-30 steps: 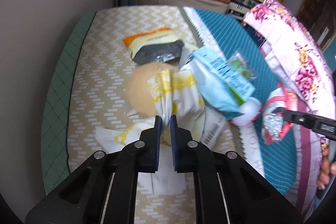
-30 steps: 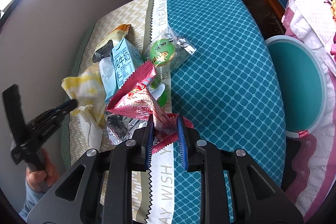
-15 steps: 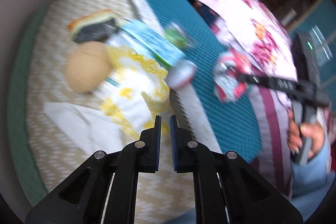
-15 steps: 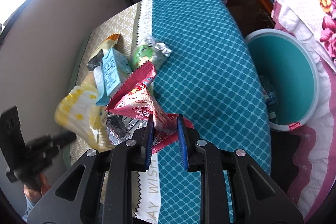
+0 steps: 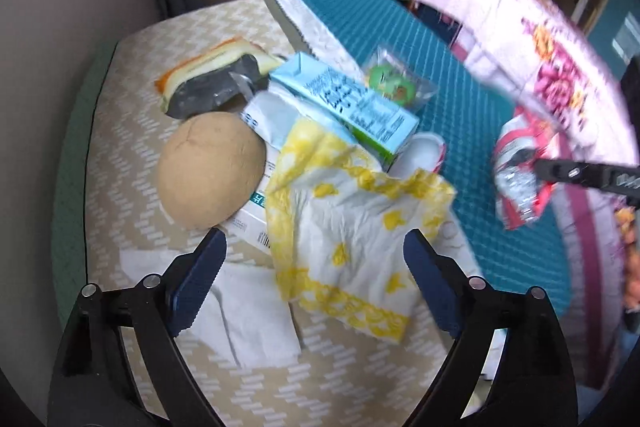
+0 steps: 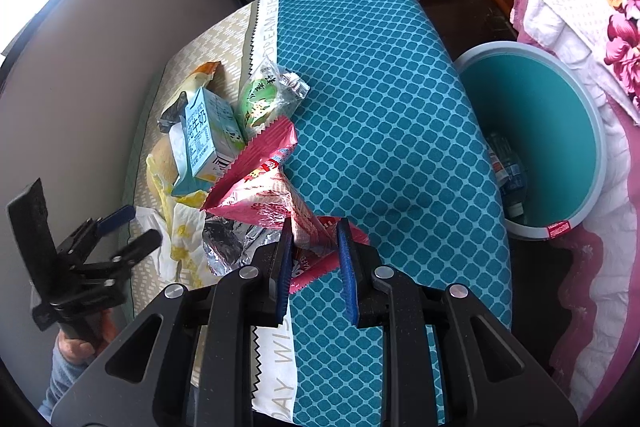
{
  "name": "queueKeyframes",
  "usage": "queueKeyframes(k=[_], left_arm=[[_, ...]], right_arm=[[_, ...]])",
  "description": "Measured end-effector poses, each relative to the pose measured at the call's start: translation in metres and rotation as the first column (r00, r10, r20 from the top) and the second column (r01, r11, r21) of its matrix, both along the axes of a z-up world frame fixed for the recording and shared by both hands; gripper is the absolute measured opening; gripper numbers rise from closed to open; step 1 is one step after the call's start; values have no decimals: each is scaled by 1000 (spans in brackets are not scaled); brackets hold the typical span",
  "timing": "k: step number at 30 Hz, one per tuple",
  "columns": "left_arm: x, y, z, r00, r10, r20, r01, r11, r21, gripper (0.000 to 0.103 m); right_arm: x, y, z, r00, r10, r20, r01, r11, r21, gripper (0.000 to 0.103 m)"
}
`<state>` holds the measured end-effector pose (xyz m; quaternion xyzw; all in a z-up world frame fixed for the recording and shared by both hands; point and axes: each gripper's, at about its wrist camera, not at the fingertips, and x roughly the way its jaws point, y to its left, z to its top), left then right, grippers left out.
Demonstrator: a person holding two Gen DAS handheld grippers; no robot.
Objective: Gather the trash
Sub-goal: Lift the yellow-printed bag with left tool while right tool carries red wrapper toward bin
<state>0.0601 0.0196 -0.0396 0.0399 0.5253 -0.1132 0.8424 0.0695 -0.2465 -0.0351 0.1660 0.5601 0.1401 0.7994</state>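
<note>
A pile of trash lies on the cloth-covered table (image 6: 380, 107). My left gripper (image 5: 314, 243) hangs over it, its jaws opening wide. The yellow-and-white paper wrapper (image 5: 352, 227) lies loose between them, and neither pad touches it. In the right wrist view the left gripper (image 6: 124, 227) shows at the left edge above the wrapper (image 6: 180, 231). My right gripper (image 6: 315, 231) is shut on a red snack wrapper (image 6: 260, 195) with a silver lining, lifted off the cloth. The same wrapper (image 5: 516, 179) shows in the left wrist view.
The pile holds a blue milk carton (image 5: 352, 103), a green snack packet (image 5: 392, 87), a tan round lump (image 5: 212, 171), an orange-and-grey wrapper (image 5: 208, 83) and white tissue (image 5: 248, 315). A teal bin (image 6: 536, 147) stands on the floor right of the table, beside a floral cloth (image 6: 580, 7).
My left jaws have sprung from shut to wide open and let go of the yellow wrapper. The right gripper keeps its hold on the red wrapper and has shifted toward the bin.
</note>
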Motion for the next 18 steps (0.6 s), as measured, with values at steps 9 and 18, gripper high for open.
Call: queueKeyframes(k=[9, 18], left_arm=[[-5, -35, -34, 995, -95, -22, 97, 988, 120, 91], [-22, -59, -48, 984, -160, -76, 168, 978, 120, 86]], right_arm=[[-6, -20, -2, 999, -43, -5, 43, 999, 3, 21], [-11, -32, -9, 998, -61, -15, 62, 997, 47, 21]])
